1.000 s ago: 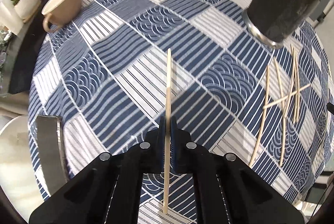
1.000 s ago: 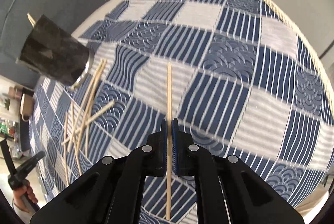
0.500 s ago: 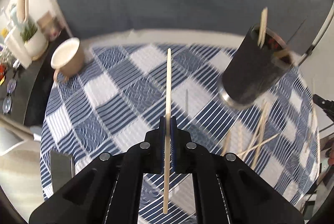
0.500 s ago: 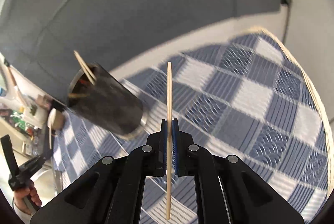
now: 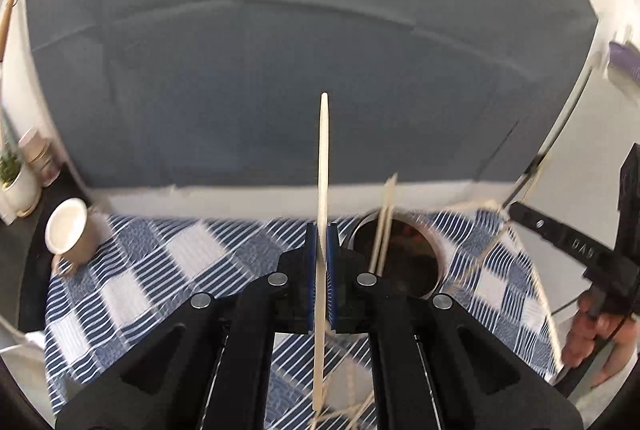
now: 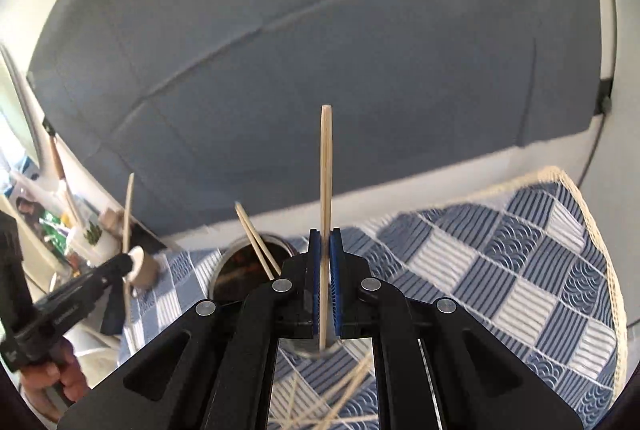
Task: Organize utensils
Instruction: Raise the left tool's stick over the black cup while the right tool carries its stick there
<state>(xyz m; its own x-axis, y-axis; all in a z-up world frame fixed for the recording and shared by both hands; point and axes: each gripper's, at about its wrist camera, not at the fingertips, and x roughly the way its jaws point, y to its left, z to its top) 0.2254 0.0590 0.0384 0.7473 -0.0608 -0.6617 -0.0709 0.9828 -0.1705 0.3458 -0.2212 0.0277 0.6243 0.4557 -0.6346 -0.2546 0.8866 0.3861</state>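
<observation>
1. The left hand-held gripper [image 5: 320,230] is clenched on a single chopstick [image 5: 322,189], which runs up between the blue pads and sticks out well above them.
2. The right hand-held gripper [image 6: 325,234] is likewise clenched on its own chopstick [image 6: 326,181], held the same way between its pads.
3. A second ago both views looked steeply down at the blue-and-white checked cloth [image 5: 132,294] on the surface; now both look far more level, with the grey backdrop [image 5: 280,69] filling the upper part of each view.
4. The dark holder [image 5: 404,262], earlier seen from the side and farther off, now sits just beyond the left gripper's tips to the right, and its open mouth shows, with two chopsticks already standing in it.
5. In the right view the same holder [image 6: 248,270] lies just left of the tips, open mouth up, again closer than before.
6. The loose chopsticks [image 6: 344,398] on the cloth, formerly spread beside the grippers, now show only at the bottom edge behind the fingers.
7. The tan mug [image 5: 70,238] remains at the far left of the cloth, lying on its side.
8. Each view now catches the other gripper and the hand [image 5: 596,338] holding it at its edge.
</observation>
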